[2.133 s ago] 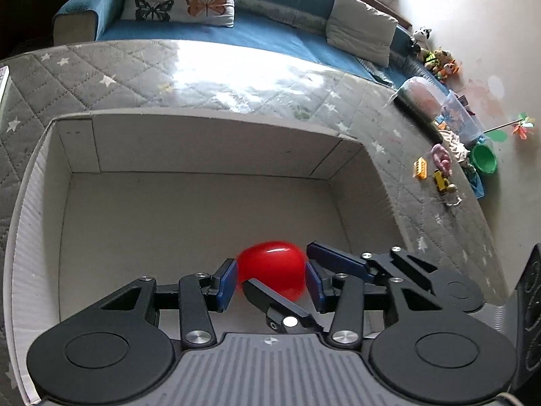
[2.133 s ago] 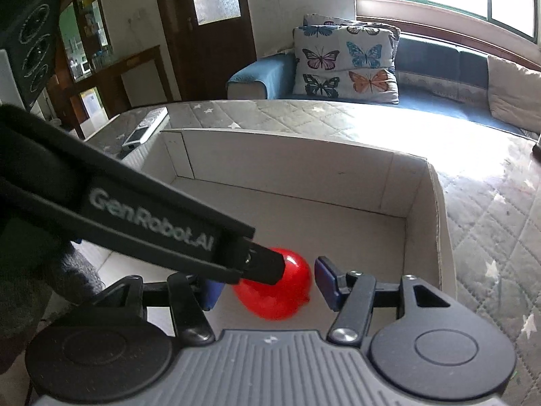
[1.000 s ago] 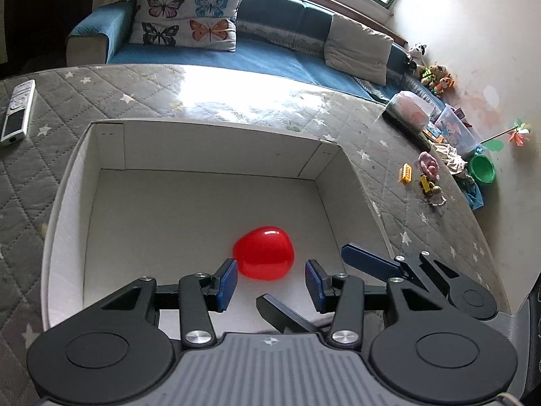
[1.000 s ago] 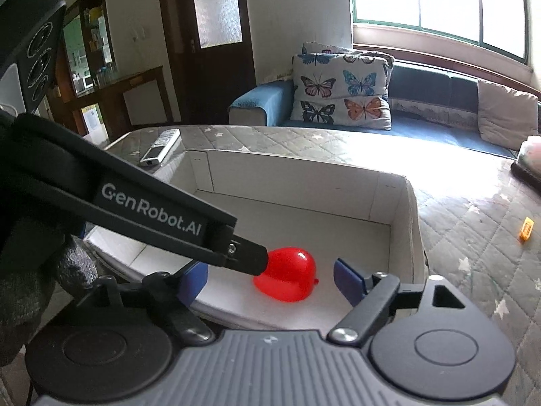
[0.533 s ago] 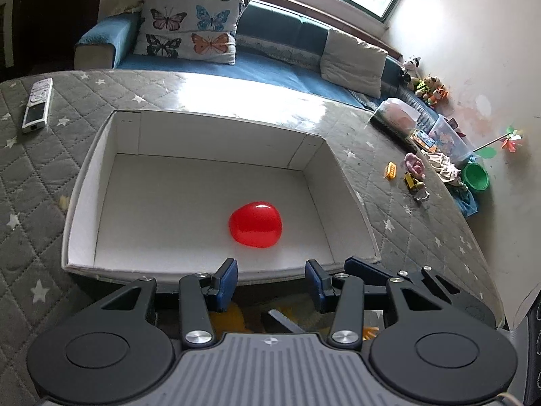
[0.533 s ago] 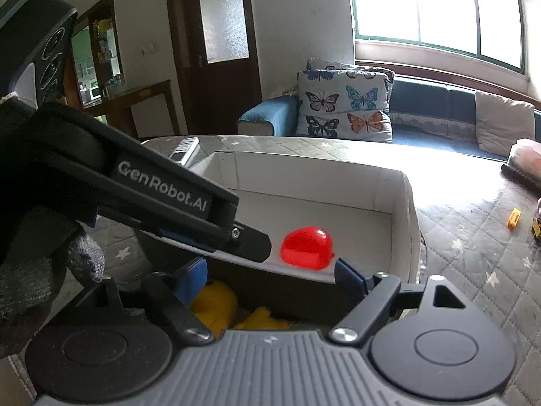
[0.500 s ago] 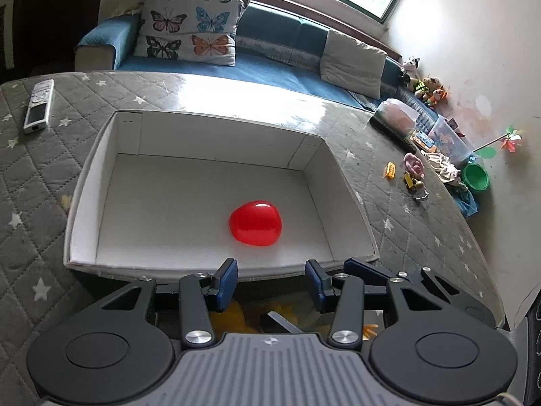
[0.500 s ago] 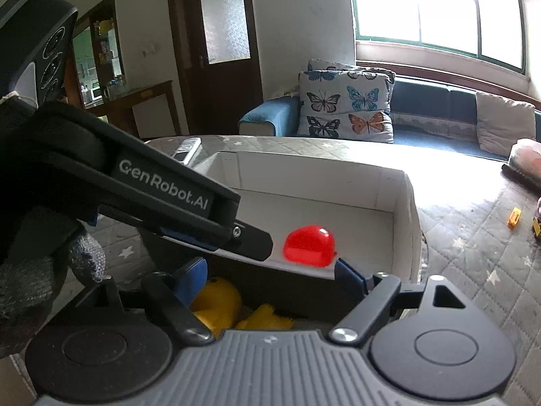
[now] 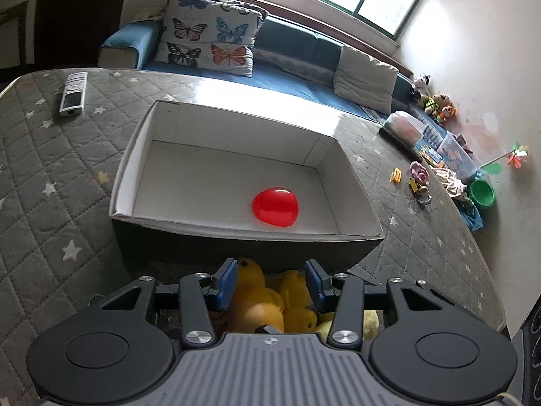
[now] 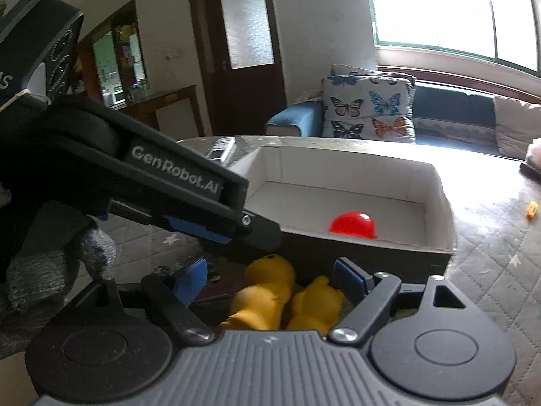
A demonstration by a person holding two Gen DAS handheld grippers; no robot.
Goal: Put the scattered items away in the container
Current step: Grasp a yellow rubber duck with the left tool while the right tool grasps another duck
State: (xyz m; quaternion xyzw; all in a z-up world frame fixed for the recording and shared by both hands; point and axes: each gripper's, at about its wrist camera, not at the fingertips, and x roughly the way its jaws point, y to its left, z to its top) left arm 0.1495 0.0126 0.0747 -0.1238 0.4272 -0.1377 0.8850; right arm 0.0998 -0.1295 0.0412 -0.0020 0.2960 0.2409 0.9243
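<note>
A white cardboard box (image 9: 128, 176) sits on the grey quilted surface and holds a red ball (image 9: 275, 207), which also shows in the right wrist view (image 10: 352, 224). Yellow plush toys (image 9: 257, 297) lie just in front of the box's near wall, also seen in the right wrist view (image 10: 267, 296). My left gripper (image 9: 270, 280) is open and empty above the toys. My right gripper (image 10: 270, 275) is open and empty, also above them. The left gripper's body crosses the right wrist view at upper left.
A remote control (image 9: 72, 93) lies at the far left of the quilt (image 9: 50, 186). Small toys (image 9: 410, 182) and a green bowl (image 9: 481, 193) lie to the right. A blue sofa with butterfly cushions (image 9: 209, 45) stands behind.
Both grippers have pulled back and up out of the box, leaving the red ball inside. The yellow plush toys in front of the box have come into view between the fingers.
</note>
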